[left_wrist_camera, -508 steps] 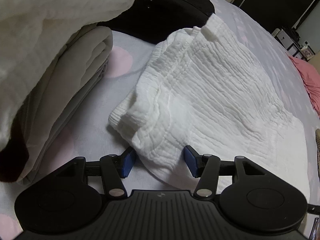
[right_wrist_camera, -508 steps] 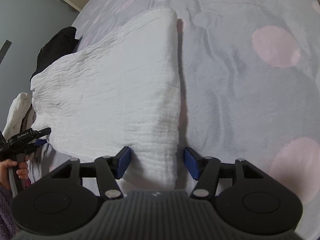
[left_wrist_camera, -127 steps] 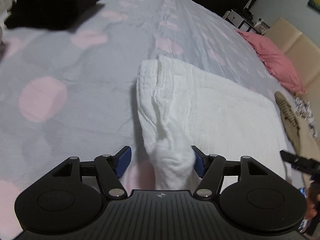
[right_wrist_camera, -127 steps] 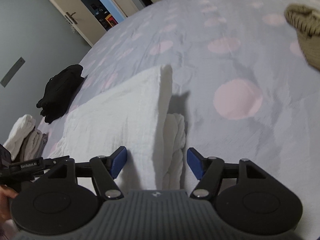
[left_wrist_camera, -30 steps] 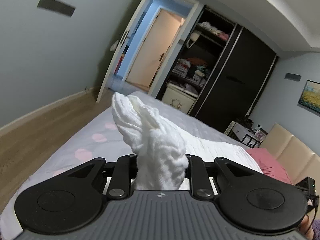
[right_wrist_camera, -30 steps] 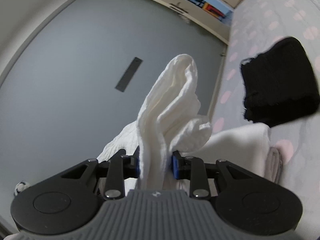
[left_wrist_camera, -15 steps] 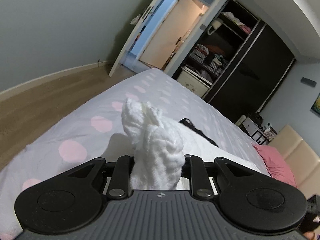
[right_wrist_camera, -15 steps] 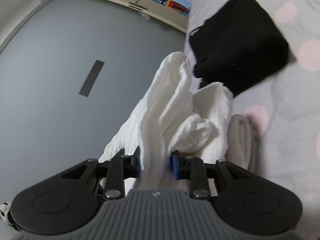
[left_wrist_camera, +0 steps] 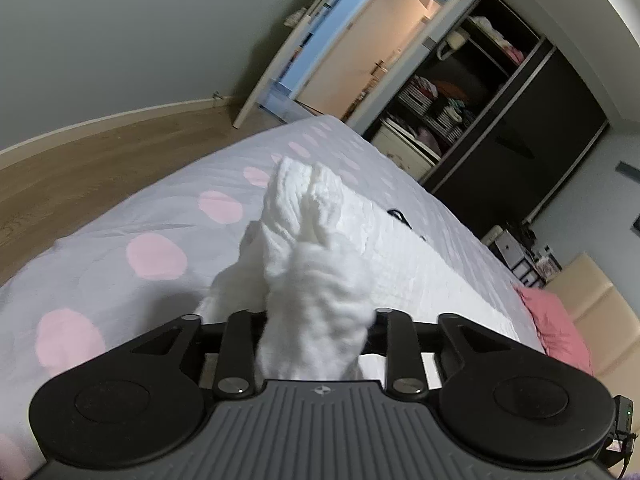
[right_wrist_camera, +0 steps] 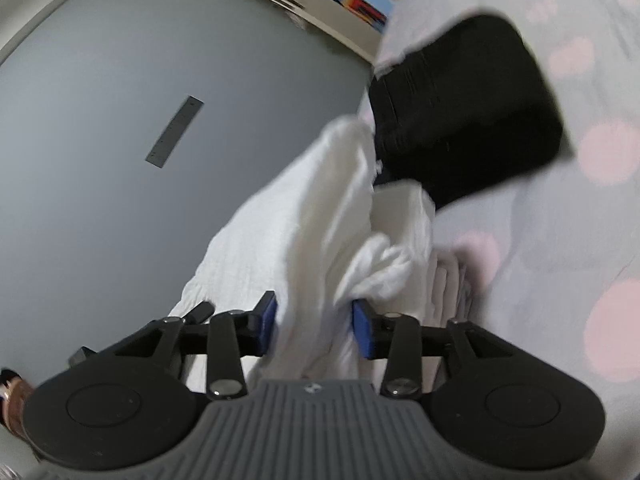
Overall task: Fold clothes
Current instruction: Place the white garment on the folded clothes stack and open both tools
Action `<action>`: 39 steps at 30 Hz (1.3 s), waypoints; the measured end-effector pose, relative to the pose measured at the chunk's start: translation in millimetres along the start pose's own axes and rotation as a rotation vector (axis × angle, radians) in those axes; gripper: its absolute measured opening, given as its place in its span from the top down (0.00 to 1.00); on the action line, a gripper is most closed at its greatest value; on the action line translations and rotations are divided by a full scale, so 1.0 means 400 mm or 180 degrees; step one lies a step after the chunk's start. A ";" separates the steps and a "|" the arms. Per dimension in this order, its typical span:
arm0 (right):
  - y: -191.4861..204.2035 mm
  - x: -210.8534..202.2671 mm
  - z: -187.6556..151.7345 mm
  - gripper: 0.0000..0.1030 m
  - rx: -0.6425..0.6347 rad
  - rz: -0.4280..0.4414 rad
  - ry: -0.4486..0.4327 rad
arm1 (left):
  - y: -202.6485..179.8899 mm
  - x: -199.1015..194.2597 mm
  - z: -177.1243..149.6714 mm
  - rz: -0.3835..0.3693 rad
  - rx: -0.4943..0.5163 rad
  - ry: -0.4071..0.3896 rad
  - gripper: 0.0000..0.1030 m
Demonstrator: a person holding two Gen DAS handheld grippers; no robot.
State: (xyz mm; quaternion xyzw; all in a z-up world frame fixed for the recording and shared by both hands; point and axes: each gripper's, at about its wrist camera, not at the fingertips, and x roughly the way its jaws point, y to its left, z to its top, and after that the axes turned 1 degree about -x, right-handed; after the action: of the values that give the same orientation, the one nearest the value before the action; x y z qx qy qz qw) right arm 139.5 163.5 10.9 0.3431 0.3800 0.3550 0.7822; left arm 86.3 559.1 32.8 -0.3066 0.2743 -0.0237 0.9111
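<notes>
The white crinkled garment [left_wrist_camera: 312, 264] is bunched between the jaws of my left gripper [left_wrist_camera: 316, 320], which is shut on it above the bed. The rest of the folded garment [left_wrist_camera: 404, 264] trails back over the bedspread. In the right wrist view my right gripper [right_wrist_camera: 314, 324] has its blue pads [right_wrist_camera: 362, 328] parted, with the white garment [right_wrist_camera: 320, 216] still lying loosely between them. It hangs over a stack of folded clothes [right_wrist_camera: 448, 280] beside a folded black garment [right_wrist_camera: 464, 112].
The bed has a grey bedspread with pink dots [left_wrist_camera: 160, 256]. Wooden floor [left_wrist_camera: 80, 160] and an open door lie to the left, a dark wardrobe [left_wrist_camera: 500, 128] behind. A pink pillow [left_wrist_camera: 556, 328] lies at the right. A grey wall [right_wrist_camera: 120, 120] stands behind the stack.
Both grippers have tilted down toward the bed with the white garment. My right gripper's pads have opened from a tight pinch, loosening the cloth over the stack.
</notes>
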 end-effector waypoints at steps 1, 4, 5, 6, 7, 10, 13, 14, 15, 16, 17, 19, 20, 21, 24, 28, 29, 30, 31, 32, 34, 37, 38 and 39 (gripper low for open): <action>-0.011 -0.027 -0.004 0.57 -0.0097 -0.0011 -0.0036 | -0.009 -0.019 0.002 0.0047 0.0030 -0.0029 0.72; 0.008 -0.074 0.008 0.58 -0.0374 -0.0122 -0.0180 | -0.048 -0.069 0.007 0.0231 0.0112 -0.0181 0.72; 0.015 -0.090 0.013 0.58 -0.0467 -0.0159 -0.0228 | -0.057 -0.093 0.007 0.0310 0.0137 -0.0251 0.70; 0.027 -0.098 0.023 0.59 -0.0593 -0.0196 -0.0295 | -0.068 -0.116 0.007 0.0389 0.0184 -0.0319 0.69; 0.039 -0.100 0.033 0.63 -0.0706 -0.0213 -0.0343 | -0.081 -0.140 0.007 0.0496 0.0239 -0.0401 0.63; 0.071 -0.089 0.067 0.64 -0.0953 -0.0193 -0.0436 | -0.127 -0.198 0.009 0.0690 0.0401 -0.0641 0.61; 0.096 -0.054 0.089 0.64 -0.1108 -0.0227 -0.0464 | -0.177 -0.220 0.014 0.0667 0.0613 -0.0742 0.64; 0.101 -0.037 0.094 0.64 -0.1173 -0.0254 -0.0469 | -0.194 -0.214 0.015 0.0676 0.0710 -0.0727 0.66; 0.103 -0.016 0.097 0.64 -0.1255 -0.0334 -0.0498 | -0.209 -0.203 0.013 0.0724 0.0775 -0.0709 0.66; 0.103 0.005 0.100 0.64 -0.1312 -0.0416 -0.0511 | -0.219 -0.188 0.012 0.0774 0.0823 -0.0684 0.66; 0.101 0.024 0.101 0.64 -0.1335 -0.0443 -0.0494 | -0.227 -0.171 0.010 0.0798 0.0854 -0.0656 0.66; 0.095 0.063 0.103 0.64 -0.1375 -0.0489 -0.0455 | -0.229 -0.133 0.001 0.0839 0.0897 -0.0596 0.68; 0.092 0.084 0.099 0.64 -0.1395 -0.0517 -0.0426 | -0.227 -0.117 -0.006 0.0867 0.0904 -0.0573 0.68; 0.083 0.105 0.093 0.64 -0.1392 -0.0556 -0.0401 | -0.217 -0.100 -0.015 0.0916 0.0892 -0.0549 0.68; 0.038 0.161 0.071 0.65 -0.1322 -0.0649 -0.0285 | -0.154 -0.050 -0.041 0.1101 0.0648 -0.0439 0.71; -0.006 0.211 0.045 0.65 -0.1404 -0.0677 -0.0292 | -0.087 -0.011 -0.082 0.1102 0.0430 -0.0289 0.71; -0.012 0.215 0.045 0.65 -0.1411 -0.0679 -0.0279 | -0.076 -0.005 -0.091 0.1085 0.0387 -0.0279 0.71; -0.019 0.219 0.046 0.65 -0.1415 -0.0681 -0.0265 | -0.066 -0.002 -0.096 0.1056 0.0326 -0.0287 0.71; -0.026 0.224 0.046 0.65 -0.1419 -0.0683 -0.0250 | -0.058 0.001 -0.101 0.1041 0.0266 -0.0289 0.71; -0.029 0.224 0.048 0.65 -0.1411 -0.0682 -0.0237 | -0.054 0.005 -0.104 0.1040 0.0236 -0.0279 0.71; -0.027 0.222 0.054 0.65 -0.1428 -0.0682 -0.0191 | -0.054 0.007 -0.109 0.1052 0.0257 -0.0274 0.71; -0.012 0.208 0.065 0.65 -0.1527 -0.0668 -0.0112 | -0.060 0.001 -0.111 0.1083 0.0253 -0.0266 0.71; -0.003 0.199 0.068 0.64 -0.1540 -0.0639 -0.0099 | -0.061 -0.004 -0.108 0.1097 0.0239 -0.0263 0.71; 0.005 0.185 0.075 0.64 -0.1545 -0.0595 -0.0107 | -0.063 -0.010 -0.105 0.1114 0.0233 -0.0264 0.71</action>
State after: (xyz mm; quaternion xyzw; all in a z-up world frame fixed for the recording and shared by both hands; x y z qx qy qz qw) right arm 197.9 216.9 1.0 0.1147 0.3007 0.3562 0.8772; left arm 64.5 516.6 21.4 -0.2216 0.2846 0.1378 0.9225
